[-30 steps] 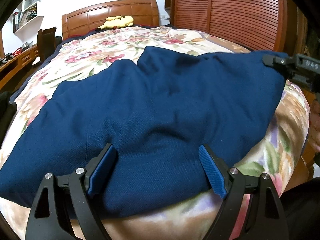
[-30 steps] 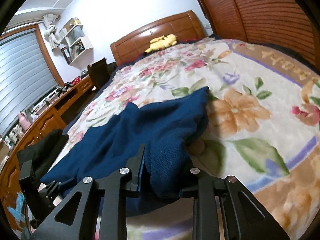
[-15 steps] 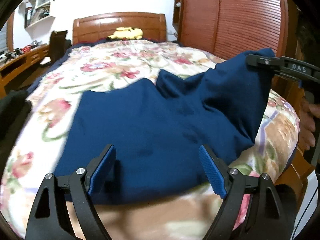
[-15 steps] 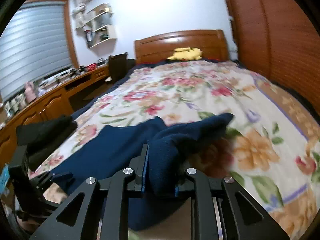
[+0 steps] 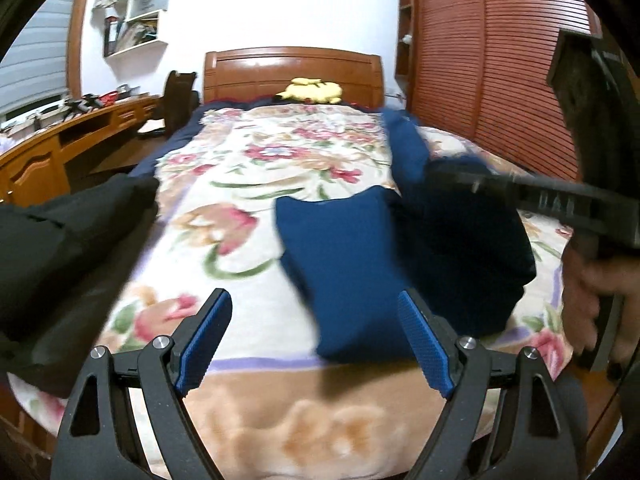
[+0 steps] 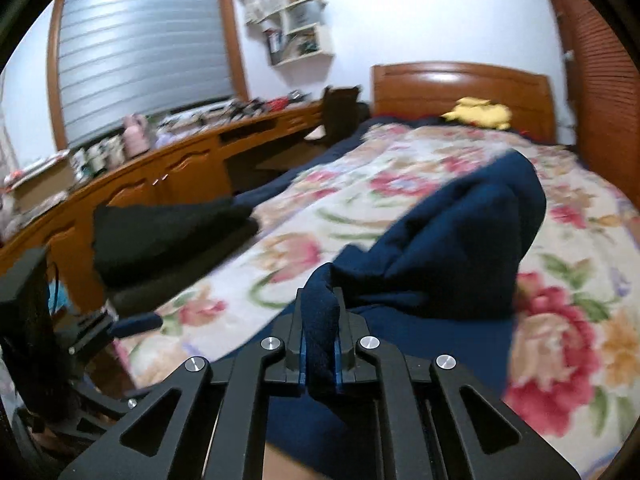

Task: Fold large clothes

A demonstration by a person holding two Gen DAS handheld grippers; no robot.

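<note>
A large navy garment (image 5: 352, 264) lies rumpled on the floral bedspread (image 5: 248, 184), and its right part is lifted and doubled over. My right gripper (image 6: 320, 336) is closing its jaws, and a bunched fold of the navy garment (image 6: 452, 240) is pinched between the pads. In the left wrist view that right gripper (image 5: 452, 178) reaches in from the right, held by a hand (image 5: 600, 292). My left gripper (image 5: 316, 340) stands open over the bed's near edge. The cloth's near end lies below, between its fingers, and is not gripped.
Folded black clothing (image 5: 60, 248) sits at the bed's left edge. A yellow plush toy (image 5: 312, 90) rests by the wooden headboard (image 5: 292, 72). A cluttered wooden desk (image 6: 160, 176) runs along the left, and slatted wardrobe doors (image 5: 500, 60) stand on the right.
The right gripper has raised the garment's edge and carried it leftward over the rest, tightening on it. The left gripper stayed open and swung left, off most of the cloth.
</note>
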